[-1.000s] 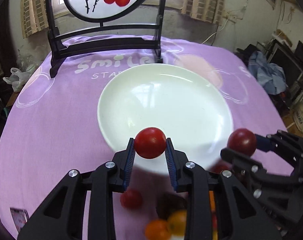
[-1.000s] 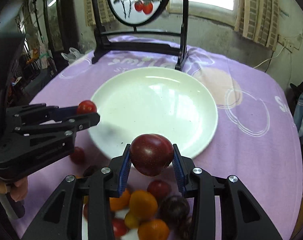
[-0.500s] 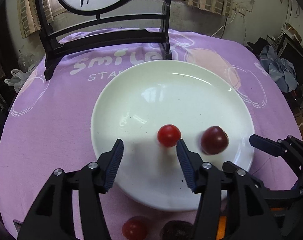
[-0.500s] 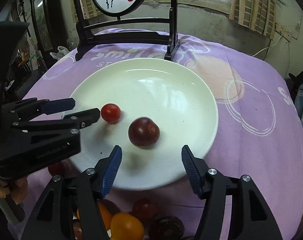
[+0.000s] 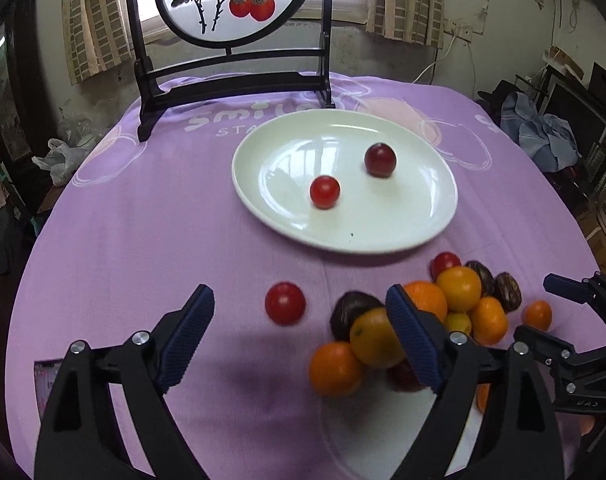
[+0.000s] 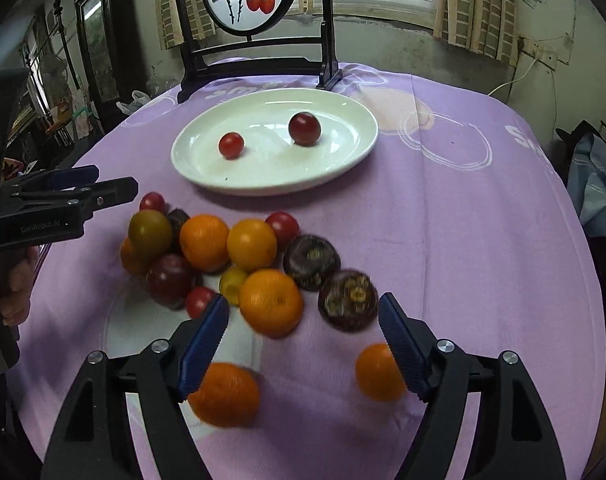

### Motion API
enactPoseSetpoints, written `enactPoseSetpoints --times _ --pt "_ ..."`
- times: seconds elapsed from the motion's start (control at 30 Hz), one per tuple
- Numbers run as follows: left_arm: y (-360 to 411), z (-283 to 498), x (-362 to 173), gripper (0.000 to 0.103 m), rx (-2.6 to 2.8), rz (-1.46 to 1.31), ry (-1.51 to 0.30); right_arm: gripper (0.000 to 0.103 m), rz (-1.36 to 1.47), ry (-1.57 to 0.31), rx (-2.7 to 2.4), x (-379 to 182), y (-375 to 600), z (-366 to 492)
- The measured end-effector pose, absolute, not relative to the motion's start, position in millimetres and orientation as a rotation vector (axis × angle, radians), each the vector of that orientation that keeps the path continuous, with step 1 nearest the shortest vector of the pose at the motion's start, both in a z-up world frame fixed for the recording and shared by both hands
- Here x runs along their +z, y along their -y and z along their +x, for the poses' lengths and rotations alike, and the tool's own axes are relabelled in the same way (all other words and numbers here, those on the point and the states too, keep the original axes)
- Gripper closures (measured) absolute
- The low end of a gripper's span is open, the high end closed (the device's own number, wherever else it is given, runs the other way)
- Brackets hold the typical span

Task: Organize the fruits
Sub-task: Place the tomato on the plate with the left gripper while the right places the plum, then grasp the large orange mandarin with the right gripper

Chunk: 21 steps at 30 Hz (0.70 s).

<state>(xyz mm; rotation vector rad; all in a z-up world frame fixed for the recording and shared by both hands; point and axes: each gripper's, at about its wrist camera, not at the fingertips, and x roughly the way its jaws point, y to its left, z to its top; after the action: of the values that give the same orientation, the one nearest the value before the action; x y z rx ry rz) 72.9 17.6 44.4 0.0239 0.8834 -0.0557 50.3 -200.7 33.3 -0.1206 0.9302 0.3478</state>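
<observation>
Purple tablecloth [image 6: 463,220]: only right wrist shows two mangosteens [image 6: 349,300] unobstructed.

Two tomatoes [image 6: 231,145] on plate [image 6: 355,148], fruit pile [image 6: 223,256] before it (nearer camera), standing screen [image 6: 255,20] behind.

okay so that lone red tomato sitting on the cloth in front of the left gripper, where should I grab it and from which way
Take the red tomato across its widest middle, coming down from above and the near side. It is round and sits apart from the fruit pile, with bare cloth on both flanks. The left gripper, its jaws opening with nothing between them, likely fits around it.
</observation>
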Motion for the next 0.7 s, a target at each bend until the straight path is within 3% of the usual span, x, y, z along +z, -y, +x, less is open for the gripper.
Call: enactPoseSetpoints --times 0.13,0.43,0.57,0.7 --pt "-22 41 32 0.016 -0.061 0.001 -0.887 0.017 -0.101 -0.918 0.345 27 203 20" --pt "-32 -2 -9 0.015 -0.064 -0.045 -0.975 0.017 -0.215 -0.966 0.343 1 180 -11" --pt "-35 -4 -17 0.015 -0.063 -0.068 -0.996 0.028 -0.238 -1.002 0.333 -7 172 -5" --pt "-35 -2 -18 0.015 -0.067 -0.062 -1.0 0.032 -0.251 -0.992 0.328 -7 168 2"
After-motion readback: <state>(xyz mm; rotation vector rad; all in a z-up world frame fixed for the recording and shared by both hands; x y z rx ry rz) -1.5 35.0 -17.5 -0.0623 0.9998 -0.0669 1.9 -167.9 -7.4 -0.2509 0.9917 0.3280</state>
